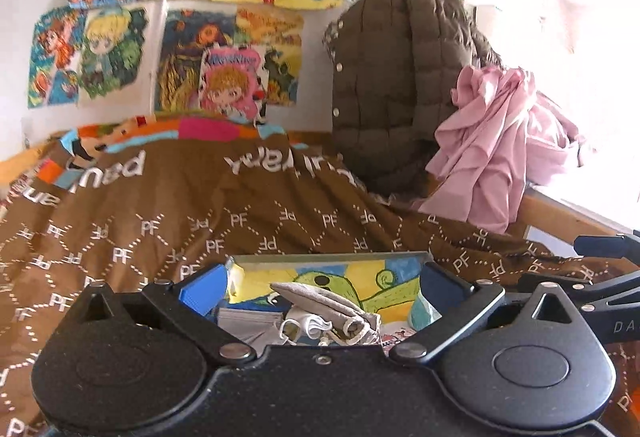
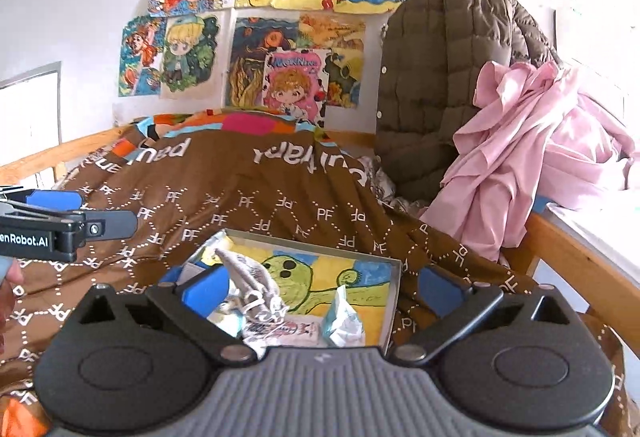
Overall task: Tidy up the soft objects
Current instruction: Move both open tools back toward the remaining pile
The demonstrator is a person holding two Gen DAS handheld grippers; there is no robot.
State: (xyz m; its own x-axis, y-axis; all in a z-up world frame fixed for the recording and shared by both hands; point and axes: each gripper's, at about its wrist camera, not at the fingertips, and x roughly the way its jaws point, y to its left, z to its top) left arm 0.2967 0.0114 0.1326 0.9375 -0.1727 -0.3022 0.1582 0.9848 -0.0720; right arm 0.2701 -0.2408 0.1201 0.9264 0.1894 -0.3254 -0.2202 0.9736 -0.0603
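A shallow box (image 1: 332, 258) with a green-and-yellow drawing on its floor lies on the brown blanket (image 1: 160, 205). In it lie a rolled grey cloth (image 1: 324, 301) and white mask loops (image 1: 308, 327). The right wrist view shows the box (image 2: 304, 242) holding a grey patterned cloth (image 2: 248, 277) and a crumpled teal-white cloth (image 2: 340, 321). My left gripper (image 1: 320, 289) hovers open just short of the box, nothing between its blue pads. My right gripper (image 2: 322, 291) is open too, also empty. Each gripper shows at the edge of the other's view: right gripper (image 1: 560, 263), left gripper (image 2: 84, 211).
The blanket (image 2: 260, 197) covers a bed with a wooden rail (image 2: 580, 261). An olive quilted jacket (image 1: 392, 85) hangs at the back right, with a bunched pink cloth (image 1: 488, 141) beside it. Coloured drawings (image 1: 224, 37) cover the wall behind.
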